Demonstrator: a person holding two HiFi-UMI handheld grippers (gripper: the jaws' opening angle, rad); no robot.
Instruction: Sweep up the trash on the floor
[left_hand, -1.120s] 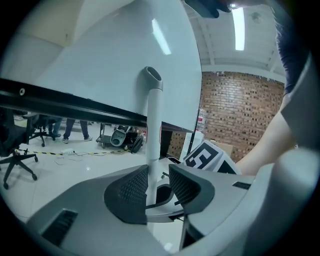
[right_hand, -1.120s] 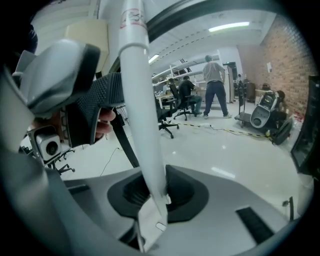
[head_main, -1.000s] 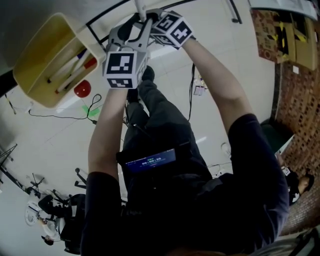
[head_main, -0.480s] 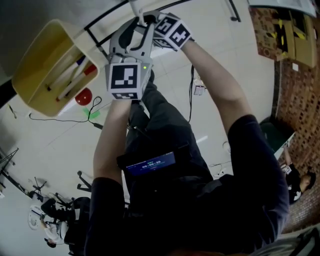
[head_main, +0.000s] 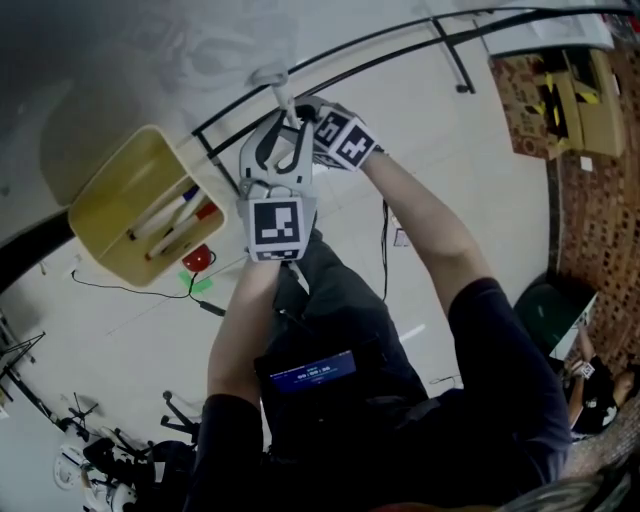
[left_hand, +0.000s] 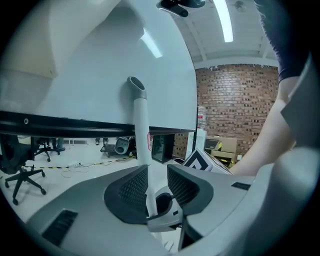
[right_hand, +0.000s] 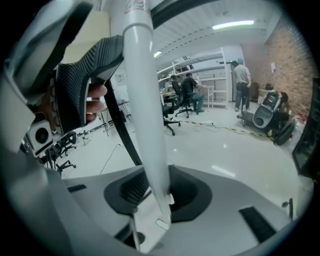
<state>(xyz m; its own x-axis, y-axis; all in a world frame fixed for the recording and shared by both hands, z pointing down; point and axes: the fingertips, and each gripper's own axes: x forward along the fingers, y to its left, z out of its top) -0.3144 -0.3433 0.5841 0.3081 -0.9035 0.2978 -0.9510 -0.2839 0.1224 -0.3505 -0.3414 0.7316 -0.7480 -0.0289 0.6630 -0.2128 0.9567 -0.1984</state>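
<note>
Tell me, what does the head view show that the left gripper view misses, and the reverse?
Only the head view shows the yellow bin holding markers, a red object on the floor and the person's legs. Only the left gripper view shows the ceiling light overhead. Both show the white handle and the brick wall.

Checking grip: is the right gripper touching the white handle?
Touching. Right gripper view: the white handle fills the gap between the right gripper's fingers, which have just been opening.
</note>
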